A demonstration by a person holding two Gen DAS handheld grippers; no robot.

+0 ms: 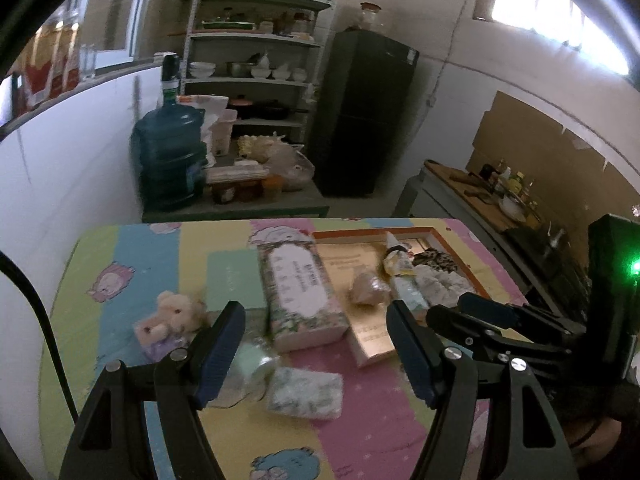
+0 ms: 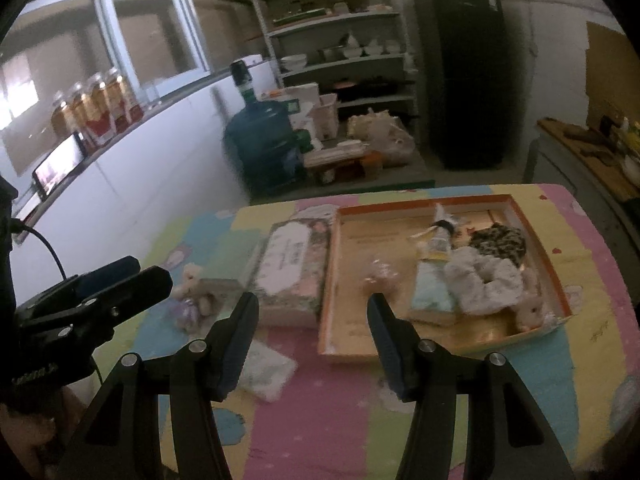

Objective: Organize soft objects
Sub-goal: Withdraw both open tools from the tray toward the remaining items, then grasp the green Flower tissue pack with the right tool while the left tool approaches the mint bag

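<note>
Progress on the tidying is judged to be partial. Inside the orange-rimmed box [image 2: 558, 276], at the right of the table, several soft things are already gathered: a pale fluffy scrunchie [image 2: 486, 280], a dark patterned scrunchie [image 2: 498, 242], a squeezed tube [image 2: 434, 240], a mint cloth [image 2: 434, 294], a small pinkish wrapped lump [image 2: 380, 274] and a little plush figure [image 2: 530, 310] in the near right corner.

Outside the box, on the pastel foam mat [image 1: 360, 420], more items are left. A small teddy bear [image 1: 176, 312] is seen at the left, with a lilac packet [image 1: 158, 346] just beside it. A floral tissue pack [image 1: 300, 292] lies along the left wall of the box, seemingly touching it. Nearer the camera, a small patterned tissue packet [image 1: 306, 394] and a pale green roll in clear wrap [image 1: 252, 362] are seen close together; motion blur keeps their details uncertain.

Nothing is held by either tool. The left gripper [image 1: 316, 354] is held with its jaws wide apart above the near loose items, and the right gripper [image 2: 314, 346] is held with its jaws moderately apart over the near edge of the box, with only mat and box showing between them.

Roughly half of the sorting is judged done; the bear, the packets and the roll are yet to be moved.
</note>
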